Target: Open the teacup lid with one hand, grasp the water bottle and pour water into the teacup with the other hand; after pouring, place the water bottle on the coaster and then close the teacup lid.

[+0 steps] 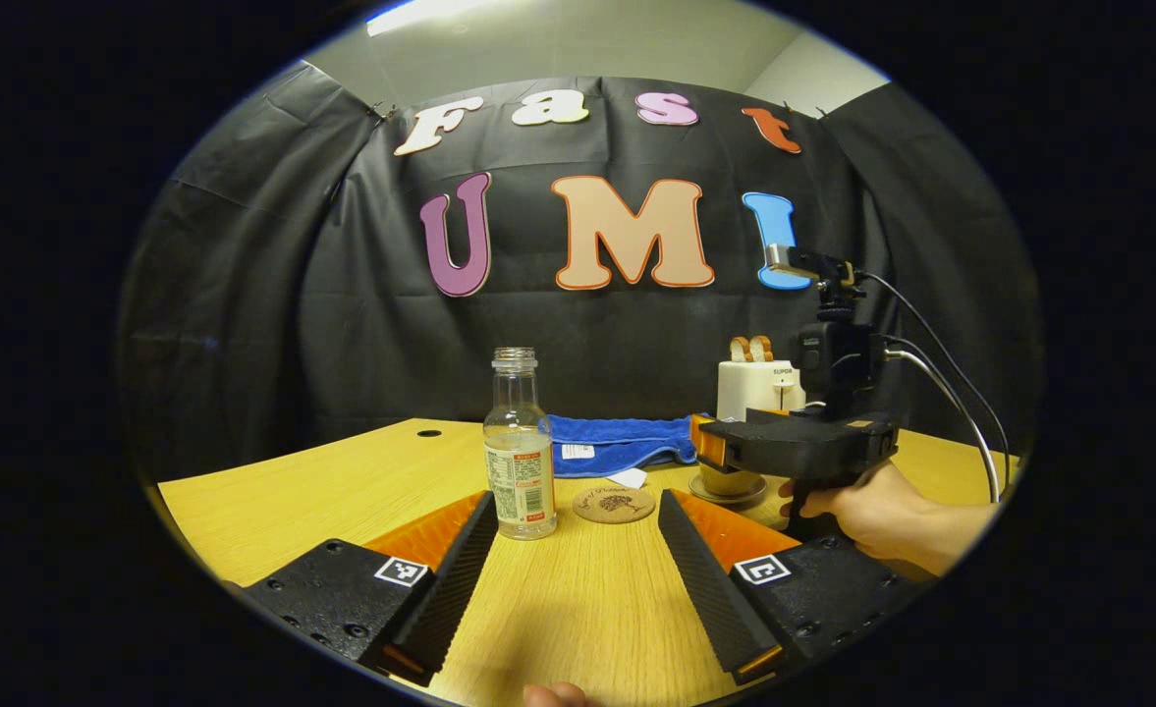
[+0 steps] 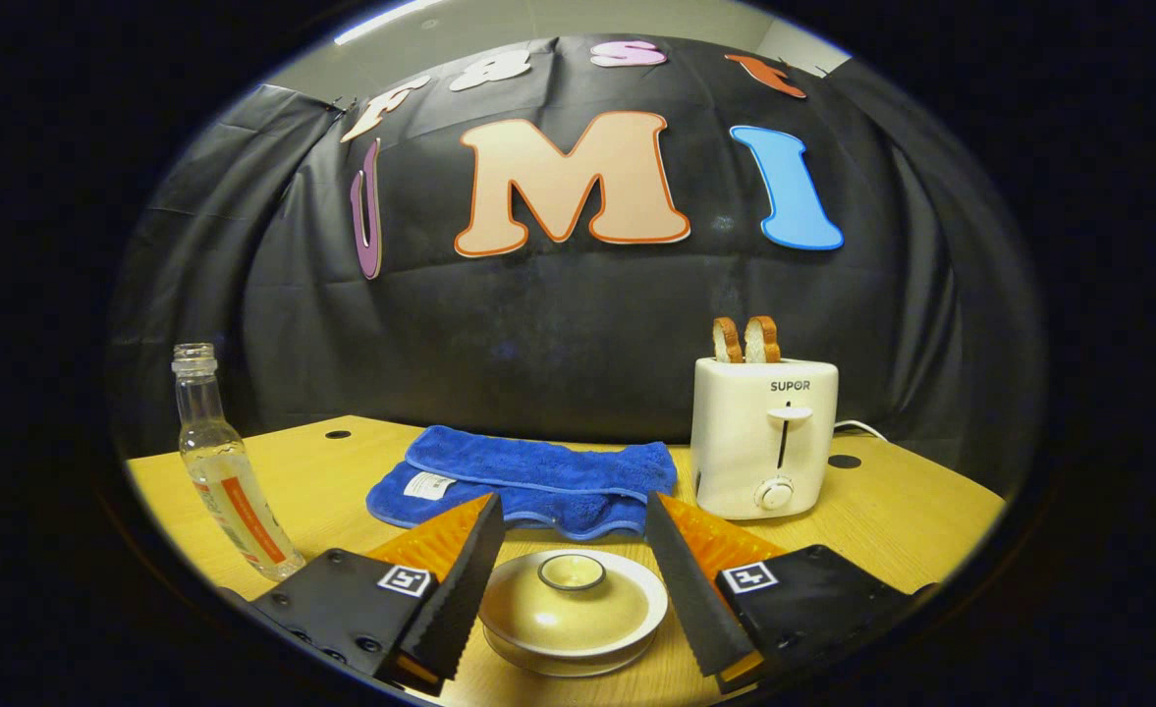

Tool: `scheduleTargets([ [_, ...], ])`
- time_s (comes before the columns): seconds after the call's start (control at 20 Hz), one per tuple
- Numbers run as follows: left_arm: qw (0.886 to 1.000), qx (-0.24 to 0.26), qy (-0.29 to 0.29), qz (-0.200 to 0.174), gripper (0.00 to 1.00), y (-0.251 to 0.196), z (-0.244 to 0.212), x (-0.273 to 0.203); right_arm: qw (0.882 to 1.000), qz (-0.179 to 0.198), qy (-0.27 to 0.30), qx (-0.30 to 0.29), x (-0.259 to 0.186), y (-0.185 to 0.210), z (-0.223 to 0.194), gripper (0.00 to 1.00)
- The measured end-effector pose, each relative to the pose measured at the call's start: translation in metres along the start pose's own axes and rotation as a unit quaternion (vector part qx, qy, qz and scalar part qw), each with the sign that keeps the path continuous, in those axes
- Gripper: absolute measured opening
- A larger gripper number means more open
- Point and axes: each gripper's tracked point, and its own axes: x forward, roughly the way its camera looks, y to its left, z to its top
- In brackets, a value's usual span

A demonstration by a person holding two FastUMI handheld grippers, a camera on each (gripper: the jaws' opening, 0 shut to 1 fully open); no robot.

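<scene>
Our right gripper [image 2: 568,599], fingers apart, flanks the lidded teacup [image 2: 572,614] at the bottom centre of its view. We judge the glazed lid [image 2: 568,601] slippery and fragile, so we take its small knob [image 2: 570,571]. Our left gripper [image 1: 578,579], also apart, faces the bottle [image 1: 520,452] at centre left; it looks light, and we would take it by its body.

We see a staged recording booth: black cloth wall [image 2: 578,324] behind a wooden table [image 2: 342,471] set with toaster [image 2: 762,437] and blue towel [image 2: 528,476].
</scene>
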Motion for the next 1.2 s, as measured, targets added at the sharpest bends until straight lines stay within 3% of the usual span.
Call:
scheduleTargets([
  [0.1,1.0,0.0,0.0,0.0,0.96,0.0,0.0,0.0,1.0,0.012,0.008,0.0,0.0,0.004,-0.003,0.89],
  [0.3,1.0,0.0,0.0,0.0,0.96,0.0,-0.001,0.0,1.0,0.019,0.02,-0.003,0.004,0.005,-0.005,0.68],
  [0.4,1.0,0.0,0.0,0.0,0.96,0.0,0.0,-0.001,0.999,0.022,0.031,-0.003,0.008,0.006,-0.013,0.69],
  [0.55,1.0,0.0,0.0,0.0,0.96,0.0,0.0,-0.001,0.999,0.012,0.03,-0.003,0.008,0.003,-0.008,0.36],
  [0.6,1.0,0.0,0.0,0.0,0.96,0.0,0.001,-0.001,0.999,0.013,0.03,-0.002,0.007,0.004,-0.008,0.42],
  [0.75,1.0,0.0,0.0,0.0,0.96,0.0,0.0,0.0,0.999,0.013,0.03,-0.002,0.008,0.002,-0.008,0.39],
  [0.8,1.0,0.0,0.0,0.0,0.96,0.0,0.0,-0.001,1.0,0.008,0.029,-0.005,0.005,0.001,-0.008,0.42],
  [0.9,1.0,0.0,0.001,0.0,0.96,0.0,0.001,-0.002,1.0,0.007,0.029,-0.008,0.008,0.001,-0.008,0.33],
  [1.2,1.0,0.0,0.001,0.0,0.96,0.0,0.0,-0.001,0.999,0.012,0.029,-0.008,0.007,0.002,-0.008,0.27],
])
